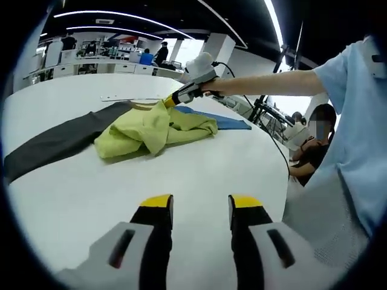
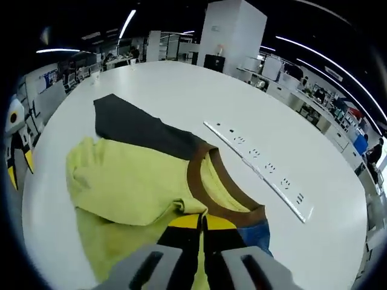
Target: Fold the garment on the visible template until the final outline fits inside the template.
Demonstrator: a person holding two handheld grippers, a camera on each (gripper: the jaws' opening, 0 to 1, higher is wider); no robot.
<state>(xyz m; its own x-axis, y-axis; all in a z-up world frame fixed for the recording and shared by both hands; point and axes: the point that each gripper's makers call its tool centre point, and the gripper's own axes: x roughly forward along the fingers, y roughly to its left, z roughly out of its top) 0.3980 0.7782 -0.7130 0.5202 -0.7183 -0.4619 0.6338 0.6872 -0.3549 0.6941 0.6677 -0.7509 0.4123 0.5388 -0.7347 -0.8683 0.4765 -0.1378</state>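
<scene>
The shirt [image 2: 130, 184] — yellow-green with a brown collar [image 2: 208, 181] — lies bunched on the white table [image 2: 181, 90], part of it folded over itself. In the right gripper view it sits directly ahead of the right claw [image 2: 202, 222], whose yellow-tipped jaws are pressed together on the cloth just below the collar; yellow fabric runs between and under them. In the left gripper view the same claw [image 1: 168, 101] shows at the far side of the heap, pinching a raised corner of the shirt [image 1: 151, 130], with a person's arm [image 1: 266, 81] stretched out behind it.

The left claw [image 1: 200, 208] hangs over bare table well short of the shirt, its jaws apart with nothing between them.

Beyond the shirt in the right gripper view, a dark grey sheet [image 2: 136, 127] reaches away from the claw, partly covered by the yellow cloth. A blue sheet [image 2: 254, 232] peeks out just right of the jaws, under the collar. Further right, a long clear ruler [image 2: 260, 166] lies apart from the shirt. In the left gripper view a seated person [image 1: 314, 145] is at the right edge of the table.
</scene>
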